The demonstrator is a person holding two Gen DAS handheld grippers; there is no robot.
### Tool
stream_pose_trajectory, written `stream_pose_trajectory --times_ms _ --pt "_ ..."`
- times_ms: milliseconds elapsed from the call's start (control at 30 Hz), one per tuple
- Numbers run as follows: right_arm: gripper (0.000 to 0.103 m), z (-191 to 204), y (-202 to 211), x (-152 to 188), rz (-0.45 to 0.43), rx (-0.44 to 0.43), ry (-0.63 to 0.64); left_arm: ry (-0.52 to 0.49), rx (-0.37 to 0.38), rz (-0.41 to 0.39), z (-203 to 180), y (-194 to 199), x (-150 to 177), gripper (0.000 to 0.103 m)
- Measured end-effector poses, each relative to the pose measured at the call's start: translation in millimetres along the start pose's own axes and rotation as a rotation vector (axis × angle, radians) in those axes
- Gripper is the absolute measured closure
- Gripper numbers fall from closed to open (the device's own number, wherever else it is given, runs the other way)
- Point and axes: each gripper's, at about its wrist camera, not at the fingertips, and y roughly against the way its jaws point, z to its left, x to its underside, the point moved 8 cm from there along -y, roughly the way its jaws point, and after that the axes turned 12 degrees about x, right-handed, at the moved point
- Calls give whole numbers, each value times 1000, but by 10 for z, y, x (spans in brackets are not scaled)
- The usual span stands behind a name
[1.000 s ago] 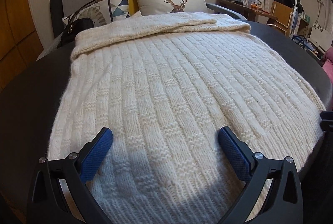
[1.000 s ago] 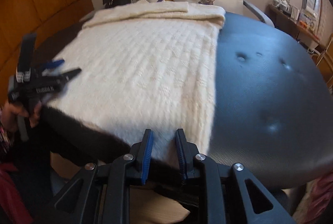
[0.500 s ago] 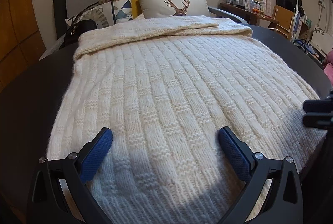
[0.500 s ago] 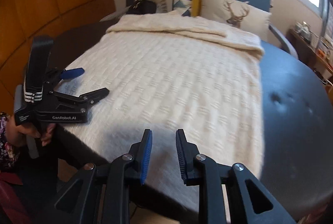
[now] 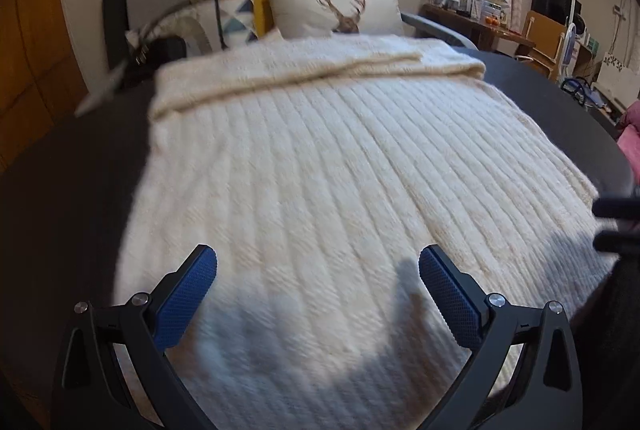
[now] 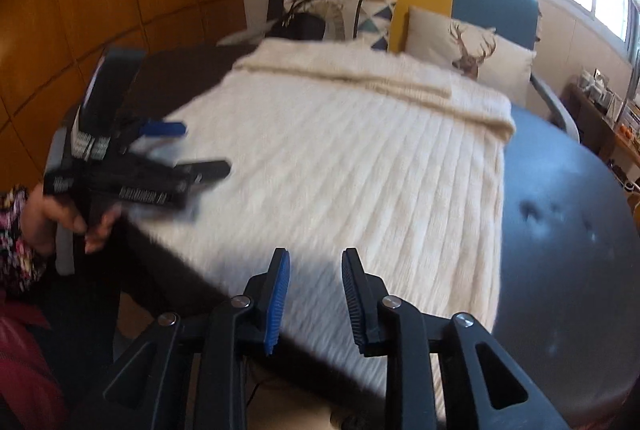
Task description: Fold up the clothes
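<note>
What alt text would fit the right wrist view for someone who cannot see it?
A cream knit lies spread on a dark table, its far end folded over. The right gripper, jaws slightly open and just widening, hovers at the near edge holding nothing; the left gripper is open over the left edge.

The left gripper (image 6: 188, 150) is motion-blurred; its printed label is unreadable.

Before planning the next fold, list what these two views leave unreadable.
- Cream knit's near hem: left wrist view, hidden behind the open left claw and its shadow.
- Cream knit's weave: right wrist view, motion blur.
- Right claw: left wrist view, cut off at the edge.
- Black bag beside the pillows: left wrist view, blurred, partly behind the knit's folded end.
</note>
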Motion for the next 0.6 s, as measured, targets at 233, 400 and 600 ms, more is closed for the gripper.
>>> stream_pose_trajectory --times_ms 233,400,600 --pt "76 -94 -707 -369 88 63 -46 99 -149 116 702 -158 58 0" --pt "75 10 -799 -150 96 105 30 337 9 68 852 2 449 0" --pt "75 320 -707 -756 53 -43 -14 297 -19 -62 756 117 605 0"
